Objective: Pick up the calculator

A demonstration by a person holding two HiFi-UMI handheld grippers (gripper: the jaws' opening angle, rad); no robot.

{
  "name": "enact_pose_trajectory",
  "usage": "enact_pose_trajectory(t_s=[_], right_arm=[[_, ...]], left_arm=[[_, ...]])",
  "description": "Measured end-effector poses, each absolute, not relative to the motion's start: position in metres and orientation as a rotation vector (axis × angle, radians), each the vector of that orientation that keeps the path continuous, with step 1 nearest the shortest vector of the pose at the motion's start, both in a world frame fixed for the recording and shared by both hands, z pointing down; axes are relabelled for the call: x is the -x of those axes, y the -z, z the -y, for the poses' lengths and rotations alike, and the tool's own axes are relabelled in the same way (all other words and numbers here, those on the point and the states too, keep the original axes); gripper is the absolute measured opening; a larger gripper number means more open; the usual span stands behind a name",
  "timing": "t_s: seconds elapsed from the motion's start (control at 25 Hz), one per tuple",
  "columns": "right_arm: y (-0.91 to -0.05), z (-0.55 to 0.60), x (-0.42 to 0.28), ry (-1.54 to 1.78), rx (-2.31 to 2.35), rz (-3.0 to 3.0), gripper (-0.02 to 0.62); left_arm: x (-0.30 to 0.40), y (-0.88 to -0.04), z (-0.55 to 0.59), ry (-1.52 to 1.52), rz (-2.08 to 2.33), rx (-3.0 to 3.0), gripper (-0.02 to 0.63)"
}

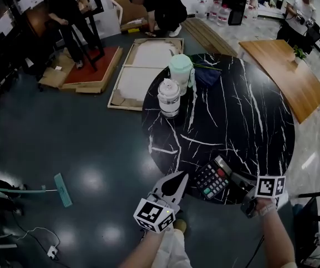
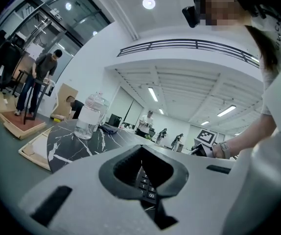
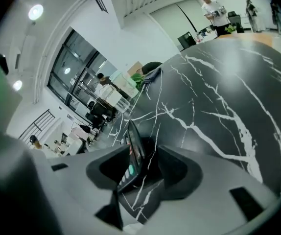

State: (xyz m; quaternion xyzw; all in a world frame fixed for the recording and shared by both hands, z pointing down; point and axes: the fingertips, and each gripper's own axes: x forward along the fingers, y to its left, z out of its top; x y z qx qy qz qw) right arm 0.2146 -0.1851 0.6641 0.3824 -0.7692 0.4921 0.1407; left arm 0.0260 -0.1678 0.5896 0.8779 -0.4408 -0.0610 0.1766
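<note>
The calculator (image 1: 210, 178) lies at the near edge of the round black marble worktop (image 1: 238, 110), keys up, with its display end tipped upward. The right gripper (image 3: 144, 153) is at the calculator's right end. Its jaws are spread wide with the calculator between them, closer to one pad, and neither pad is squeezing it. The left gripper (image 1: 183, 176) points level at the calculator's left corner. Its jaws look drawn together at the tips and hold nothing, and a few keys show through the hollow between the pads. Across the worktop a clear plastic bottle (image 1: 168, 96) and a mint-green container (image 1: 180, 68) stand close together, with a blue cloth (image 1: 207, 75) just beside them.
</note>
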Motion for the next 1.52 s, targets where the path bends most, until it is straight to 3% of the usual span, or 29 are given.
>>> enact_pose_trajectory(t_s=[0.32,0.44,0.68,1.04,1.52], right_arm=[[-0.674,0.19,-0.2,-1.629,-0.976,2.208,0.176],[-0.678,0.185,-0.199,-1.65,-0.989,2.17,0.098],[-0.658,0.183,-0.176,-1.694,-0.818,2.385,0.061],[-0.644,0.185,-0.191,-1.758,-0.997,2.43,0.055],[-0.548,0.188,-0.189,-1.759,-1.053,2.591,0.055]], left_arm=[[-0.014,-0.603,0.166,0.202,1.275,-2.436,0.008],[-0.008,-0.609,0.161,0.195,1.28,-2.421,0.008],[-0.004,-0.616,0.149,0.193,1.284,-2.383,0.008],[0.0,-0.594,0.153,0.207,1.288,-2.403,0.008],[-0.015,-0.543,0.159,0.191,1.212,-2.513,0.008]])
